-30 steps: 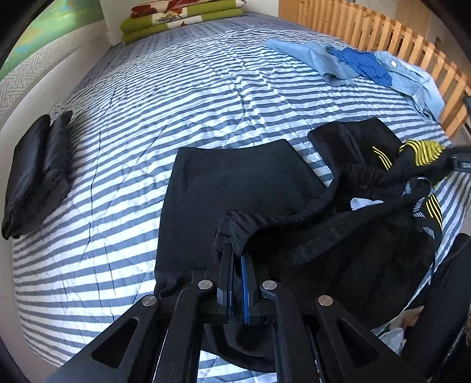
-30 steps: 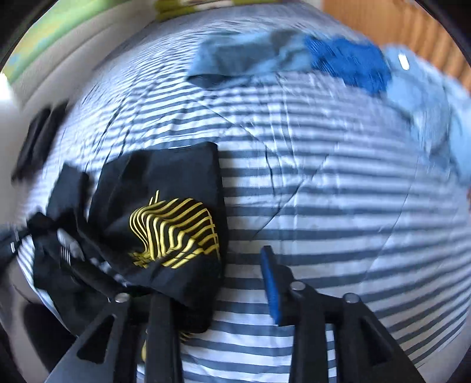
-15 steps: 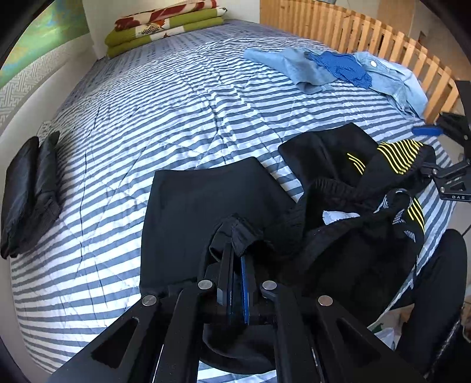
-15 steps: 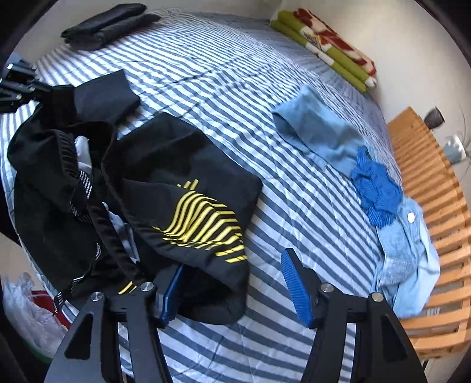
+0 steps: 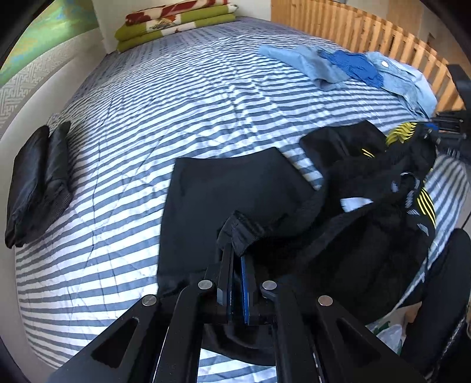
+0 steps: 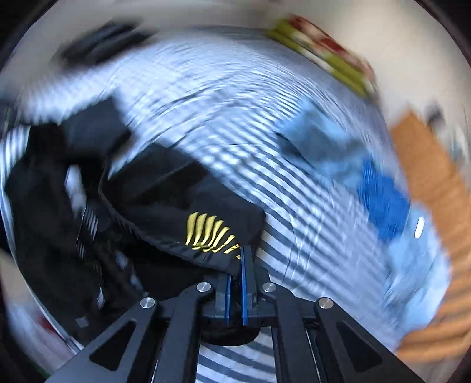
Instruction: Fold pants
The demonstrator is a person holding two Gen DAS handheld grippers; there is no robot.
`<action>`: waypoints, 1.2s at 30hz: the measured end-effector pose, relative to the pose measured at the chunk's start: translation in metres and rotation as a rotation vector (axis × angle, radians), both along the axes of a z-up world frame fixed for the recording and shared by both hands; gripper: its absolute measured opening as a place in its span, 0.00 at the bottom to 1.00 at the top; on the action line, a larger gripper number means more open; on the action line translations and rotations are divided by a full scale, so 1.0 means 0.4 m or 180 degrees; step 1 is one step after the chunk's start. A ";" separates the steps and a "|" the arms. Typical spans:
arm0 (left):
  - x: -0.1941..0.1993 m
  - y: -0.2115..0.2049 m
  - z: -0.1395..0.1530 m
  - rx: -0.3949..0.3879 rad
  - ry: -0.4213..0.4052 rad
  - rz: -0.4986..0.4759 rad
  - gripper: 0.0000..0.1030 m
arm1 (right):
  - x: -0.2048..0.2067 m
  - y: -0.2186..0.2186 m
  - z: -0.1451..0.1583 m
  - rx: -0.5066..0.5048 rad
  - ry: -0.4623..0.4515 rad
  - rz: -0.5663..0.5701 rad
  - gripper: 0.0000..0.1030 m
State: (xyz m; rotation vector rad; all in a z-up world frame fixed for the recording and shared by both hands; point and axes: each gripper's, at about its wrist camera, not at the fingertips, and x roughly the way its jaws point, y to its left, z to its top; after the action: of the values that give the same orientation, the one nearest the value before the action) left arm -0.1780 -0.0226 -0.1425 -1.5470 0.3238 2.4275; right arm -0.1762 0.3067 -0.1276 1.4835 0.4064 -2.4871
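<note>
Black pants [image 5: 235, 194] with yellow stripe print lie crumpled on the near part of the striped bed [image 5: 176, 103], one leg spread flat toward the middle. My left gripper [image 5: 238, 259] is shut on the black waistband, which bunches just above its tips. In the blurred right wrist view, my right gripper [image 6: 237, 265] is shut on the edge of the pants [image 6: 176, 200] beside the yellow print [image 6: 210, 232]. The right gripper's body [image 5: 450, 126] shows at the right edge of the left wrist view, by the yellow print.
A folded black garment [image 5: 35, 182] lies at the bed's left edge. Light blue and dark blue clothes [image 5: 353, 67] are heaped at the far right by the wooden slatted rail [image 5: 368, 32]. Folded green and red blankets [image 5: 176, 23] rest at the head.
My right gripper was open around the yellow-printed corner; it has closed on that edge and is moving fast. The left gripper stays shut on the waistband, shifting slightly.
</note>
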 end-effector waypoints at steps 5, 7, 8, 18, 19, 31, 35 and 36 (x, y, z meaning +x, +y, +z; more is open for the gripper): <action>-0.052 -0.012 -0.020 0.0128 -0.0128 0.0059 0.08 | -0.073 0.132 -0.046 -0.0646 -0.0379 -0.0813 0.04; -0.081 -0.013 -0.025 0.0261 -0.0231 0.0073 0.12 | -0.088 0.137 -0.070 -0.0696 -0.0477 -0.0916 0.04; -0.092 -0.016 -0.025 0.0278 -0.0243 0.0111 0.18 | -0.091 0.136 -0.075 -0.0738 -0.0504 -0.0915 0.04; -0.084 -0.118 0.069 0.0518 0.0045 0.0163 0.56 | -0.099 0.215 -0.042 -0.1490 -0.0605 -0.0896 0.35; -0.076 -0.117 0.068 0.0478 0.0061 0.0089 0.56 | -0.096 0.225 -0.038 -0.1538 -0.0563 -0.0865 0.37; -0.100 0.055 -0.084 -0.0097 0.0146 -0.0571 0.30 | -0.035 0.332 -0.056 -0.2457 -0.0491 -0.0681 0.51; -0.127 0.056 -0.087 0.0031 0.0159 -0.0518 0.09 | -0.035 0.312 -0.043 -0.2171 -0.0346 -0.0485 0.56; -0.130 0.050 -0.081 0.0067 0.0177 -0.0493 0.08 | -0.035 0.307 -0.043 -0.2146 -0.0357 -0.0413 0.56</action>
State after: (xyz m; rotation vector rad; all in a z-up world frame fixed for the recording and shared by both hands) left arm -0.2301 -0.0028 -0.1750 -1.3930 0.4113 2.3495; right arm -0.1901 0.4296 -0.1450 1.3632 -0.5176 -2.2643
